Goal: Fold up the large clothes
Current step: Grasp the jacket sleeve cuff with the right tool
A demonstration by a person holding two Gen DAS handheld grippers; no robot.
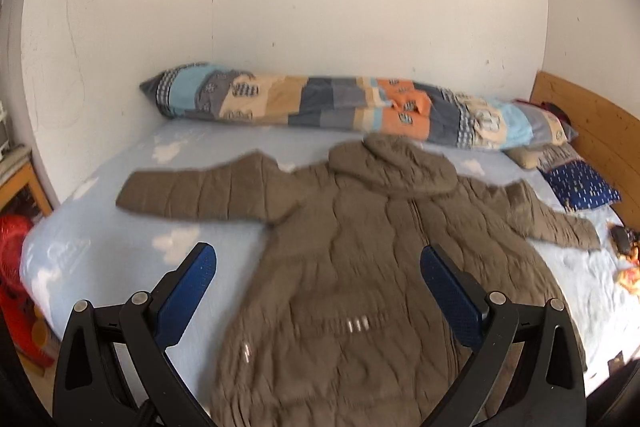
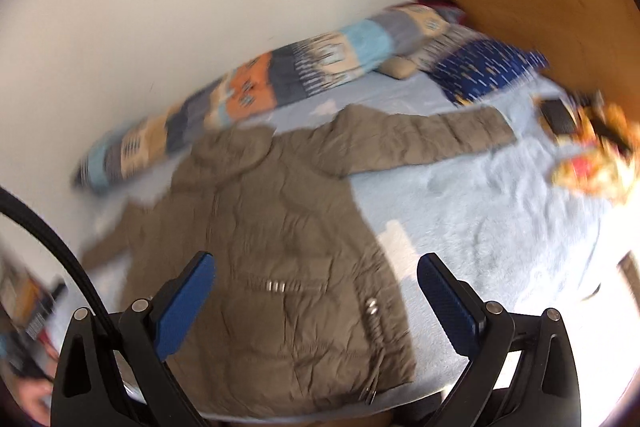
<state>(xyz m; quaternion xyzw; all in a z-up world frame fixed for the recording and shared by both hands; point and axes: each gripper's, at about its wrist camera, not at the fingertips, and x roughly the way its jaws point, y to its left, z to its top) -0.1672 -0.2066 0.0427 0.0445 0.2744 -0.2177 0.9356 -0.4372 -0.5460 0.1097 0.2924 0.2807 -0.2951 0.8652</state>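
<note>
Brown puffer coat spread flat mid-frame on the blue bed, 2 sleeves out. Left gripper and right gripper both gape wide, holding nothing.

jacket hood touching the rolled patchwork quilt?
Cannot tell. In the left wrist view the hood reaches the quilt edge, but blur hides any gap; the right wrist view is blurrier.
</note>
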